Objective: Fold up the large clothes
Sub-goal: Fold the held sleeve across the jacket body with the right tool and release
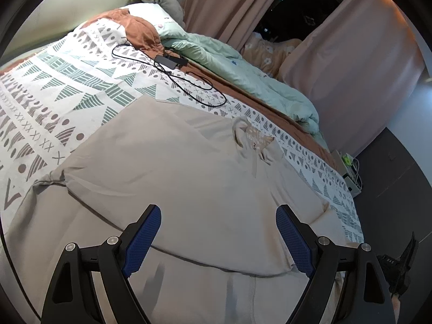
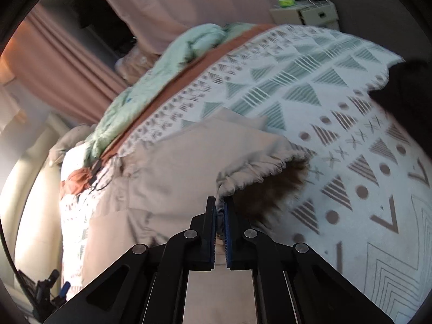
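Beige cloth covered most of the patterned bedspread (image 1: 62,81): a large hooded jacket (image 1: 172,167) lay spread front-up on the bed, its collar toward two o'clock in the left wrist view and a crumpled mint duvet (image 1: 243,67) beyond it at one o'clock. A black charger and cable (image 1: 172,62) sat on the bedspread at eleven o'clock, well apart from the garment.

The right gripper (image 2: 220,208) was clamped on the jacket's gathered cuff (image 2: 259,167), the elastic edge bunched between its pads and the sleeve running away toward ten o'clock across the body. The left gripper (image 1: 218,232) hung spread wide over the lower front, holding nothing, with a fold line crossing between its fingers.

To my eye the sleeve was being folded in. Done well, the cuff should be carried low and flat across the chest so the sleeve lies straight along the body, not twisted, and the grip released only once the cloth rests. The idle left tool could usefully pin the shoulder so the body does not drag.
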`<state>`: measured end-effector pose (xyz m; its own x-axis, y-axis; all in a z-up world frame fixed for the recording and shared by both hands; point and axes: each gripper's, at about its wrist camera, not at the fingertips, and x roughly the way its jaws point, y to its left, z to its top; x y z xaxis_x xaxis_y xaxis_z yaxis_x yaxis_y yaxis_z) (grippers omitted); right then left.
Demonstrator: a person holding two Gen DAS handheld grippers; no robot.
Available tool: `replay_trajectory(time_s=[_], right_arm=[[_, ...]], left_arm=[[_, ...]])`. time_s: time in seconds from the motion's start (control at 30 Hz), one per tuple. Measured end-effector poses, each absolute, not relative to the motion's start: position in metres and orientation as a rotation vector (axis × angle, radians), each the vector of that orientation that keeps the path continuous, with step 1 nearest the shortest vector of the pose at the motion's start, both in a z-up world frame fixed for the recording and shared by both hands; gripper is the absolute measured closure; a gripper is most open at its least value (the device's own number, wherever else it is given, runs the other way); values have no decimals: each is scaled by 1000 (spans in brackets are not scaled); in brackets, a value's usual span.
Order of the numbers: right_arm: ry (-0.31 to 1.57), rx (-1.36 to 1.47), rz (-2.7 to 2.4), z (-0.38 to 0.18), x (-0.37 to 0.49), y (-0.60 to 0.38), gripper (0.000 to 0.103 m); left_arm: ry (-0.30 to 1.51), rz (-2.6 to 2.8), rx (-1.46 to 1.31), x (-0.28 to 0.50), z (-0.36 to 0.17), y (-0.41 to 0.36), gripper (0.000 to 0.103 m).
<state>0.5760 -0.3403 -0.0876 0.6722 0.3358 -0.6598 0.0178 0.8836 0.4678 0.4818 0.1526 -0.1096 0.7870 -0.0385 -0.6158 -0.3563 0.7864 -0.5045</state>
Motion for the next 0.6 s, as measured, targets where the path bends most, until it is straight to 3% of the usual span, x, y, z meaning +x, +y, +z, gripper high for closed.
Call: replay_trajectory(time_s=[0.6], right_arm=[[562,121,390,91,529,-213,98]], left_arm=[[589,220,-700,450,-90,185,15]])
